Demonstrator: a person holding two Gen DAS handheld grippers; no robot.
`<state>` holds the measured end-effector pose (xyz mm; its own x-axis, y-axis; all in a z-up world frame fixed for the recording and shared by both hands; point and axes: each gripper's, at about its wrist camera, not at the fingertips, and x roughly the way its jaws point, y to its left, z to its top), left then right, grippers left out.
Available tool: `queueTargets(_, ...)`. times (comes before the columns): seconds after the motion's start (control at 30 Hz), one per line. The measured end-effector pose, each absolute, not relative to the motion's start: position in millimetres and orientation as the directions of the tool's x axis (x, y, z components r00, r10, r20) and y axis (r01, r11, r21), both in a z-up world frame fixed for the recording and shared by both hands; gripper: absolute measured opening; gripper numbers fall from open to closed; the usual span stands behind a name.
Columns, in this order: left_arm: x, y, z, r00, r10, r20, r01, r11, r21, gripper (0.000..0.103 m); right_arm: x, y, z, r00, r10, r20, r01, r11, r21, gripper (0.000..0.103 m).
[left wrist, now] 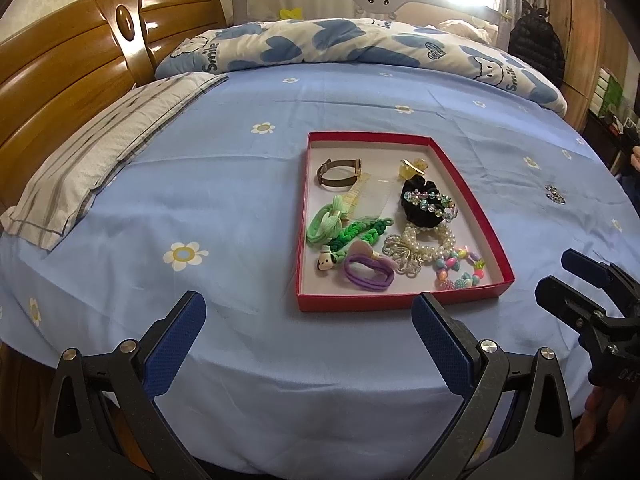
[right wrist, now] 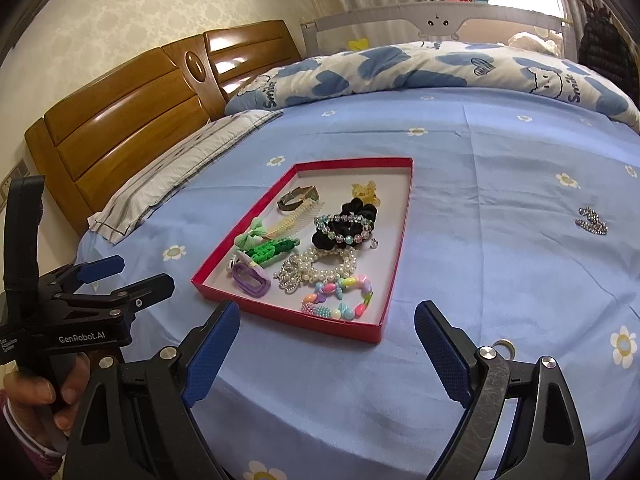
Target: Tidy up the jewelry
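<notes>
Left wrist view: a striped pillow [left wrist: 100, 152] and heart-print quilt [left wrist: 360, 44] border the blue bedsheet [left wrist: 240, 208]. Nothing lies between either gripper and the red tray [left wrist: 472, 200], which holds a black scrunchie [left wrist: 424, 200], pearl bracelet [left wrist: 432, 240] and green hair ties [left wrist: 332, 228]. A rhinestone clip [right wrist: 592, 220] lies apart on the sheet, right of the tray. Left gripper [left wrist: 310, 320] and right gripper [right wrist: 326, 332] hover wide-jawed, empty.
</notes>
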<state>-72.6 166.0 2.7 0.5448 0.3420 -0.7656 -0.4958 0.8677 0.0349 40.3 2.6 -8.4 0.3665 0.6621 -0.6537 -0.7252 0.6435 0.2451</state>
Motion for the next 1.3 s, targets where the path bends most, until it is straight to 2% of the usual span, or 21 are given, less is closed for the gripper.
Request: queueTargets(1.3, -73.0, 163.2, 6.0, 0.548, 0.344, -0.763, -0.49, 0.871, 0.04, 0.103, 37.2, 1.0, -1.2, 0.376, 0.683, -0.627, -0.722, 0.639, 0.264, 0.091)
